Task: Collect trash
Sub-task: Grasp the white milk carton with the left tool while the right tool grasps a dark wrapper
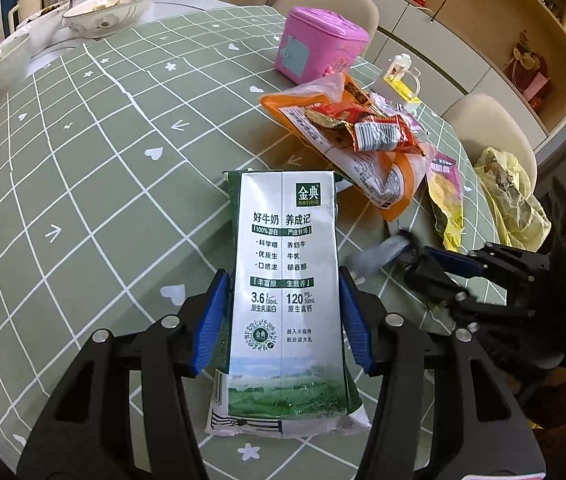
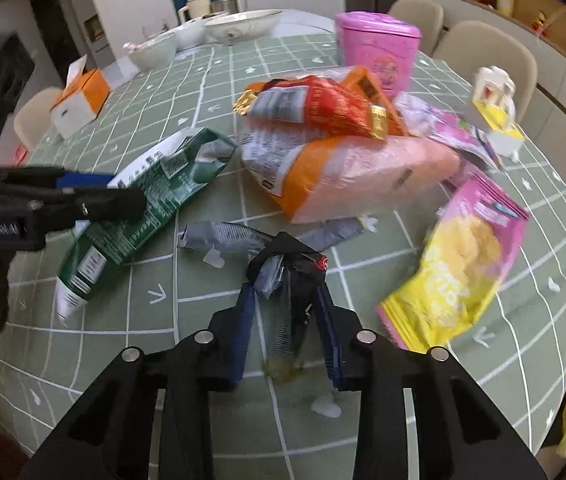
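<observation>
The milk carton (image 1: 287, 300), flattened and printed green and silver, sits at the bottom centre of the left wrist view, clamped between the 2 blue pads (image 1: 211, 320) of the left gripper (image 1: 283, 320), which press on its 2 long edges about halfway open; its lower end rests on the green checked tablecloth (image 1: 95, 168). In the right wrist view the same carton (image 2: 151, 200) lies at centre left under that gripper (image 2: 83, 196). The right gripper (image 2: 287, 320), at the bottom centre of its own view, has its fingers drawn close on a dark crumpled wrapper (image 2: 291, 276) with a red spot at its top; the wrapper is blurred, and a grey strip of it (image 2: 223, 236) trails away to the upper left on the cloth. From the left wrist view this gripper (image 1: 423, 256) shows at the right edge, its tips on the grey wrapper (image 1: 379, 252). Beyond the fingers, in the middle of the right wrist view, lies a heap of snack packets: an orange and white bag (image 2: 343, 172) with a red packet (image 2: 323, 108) on top, and a pink and yellow packet (image 2: 459, 256) at the right. A pink bin (image 2: 375, 52) stands behind the heap at upper centre. A yellow plastic bag (image 1: 511, 196) hangs at the table's right edge in the left wrist view. White bowls (image 1: 107, 10) stand at the upper left.
</observation>
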A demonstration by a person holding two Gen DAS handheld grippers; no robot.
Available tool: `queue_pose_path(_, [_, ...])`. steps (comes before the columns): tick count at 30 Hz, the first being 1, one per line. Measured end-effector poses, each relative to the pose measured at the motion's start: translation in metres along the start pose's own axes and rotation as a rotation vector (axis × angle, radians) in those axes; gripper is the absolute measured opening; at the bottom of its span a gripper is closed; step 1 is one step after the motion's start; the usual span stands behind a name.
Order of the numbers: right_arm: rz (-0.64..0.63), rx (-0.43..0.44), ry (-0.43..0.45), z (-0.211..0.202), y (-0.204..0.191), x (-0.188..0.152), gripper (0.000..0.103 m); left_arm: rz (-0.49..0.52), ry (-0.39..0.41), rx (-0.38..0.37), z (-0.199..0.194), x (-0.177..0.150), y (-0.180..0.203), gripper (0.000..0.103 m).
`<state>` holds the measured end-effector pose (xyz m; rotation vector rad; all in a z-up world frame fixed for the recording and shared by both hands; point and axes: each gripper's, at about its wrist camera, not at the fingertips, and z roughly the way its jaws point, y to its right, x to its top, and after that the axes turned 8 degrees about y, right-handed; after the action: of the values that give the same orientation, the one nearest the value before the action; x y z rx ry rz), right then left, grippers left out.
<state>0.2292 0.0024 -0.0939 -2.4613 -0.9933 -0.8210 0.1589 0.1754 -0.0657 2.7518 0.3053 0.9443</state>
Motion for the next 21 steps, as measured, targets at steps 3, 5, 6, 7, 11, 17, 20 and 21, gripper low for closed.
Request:
queue_pose_path(3, [0.034,-0.017,0.012,-0.016,0.01,-0.005,0.024,0.001,-0.005,0.0,0.003,0.001,0.003,0.051])
queue_pose_path(5, [0.061,-0.036,0.016,-0.029,0.019,-0.011,0.024,0.006,-0.003,-0.008,0.004,0.003,0.005,0.052])
queue_pose_path(6, [0.067,-0.045,0.015,-0.033,0.022,-0.013,0.024,0.011,-0.003,-0.009,0.004,0.004,0.007,0.052])
queue_pose_path(7, [0.075,-0.057,0.011,-0.038,0.025,-0.017,0.024,0.02,-0.005,-0.005,0.006,0.005,0.009,0.053])
queue_pose_path(11, [0.084,-0.099,-0.021,-0.05,0.033,-0.036,0.024,0.036,-0.016,0.007,0.011,0.009,0.017,0.055])
queue_pose_path(17, [0.158,-0.061,-0.004,-0.068,0.047,-0.059,0.046,0.048,-0.015,-0.006,0.012,0.011,0.027,0.055])
queue_pose_path(20, [0.13,-0.036,0.017,-0.071,0.04,-0.056,0.048,0.053,-0.018,-0.009,0.01,0.01,0.028,0.055])
queue_pose_path(21, [0.122,-0.034,0.024,-0.072,0.037,-0.055,0.048,0.054,-0.019,-0.008,0.01,0.01,0.028,0.055])
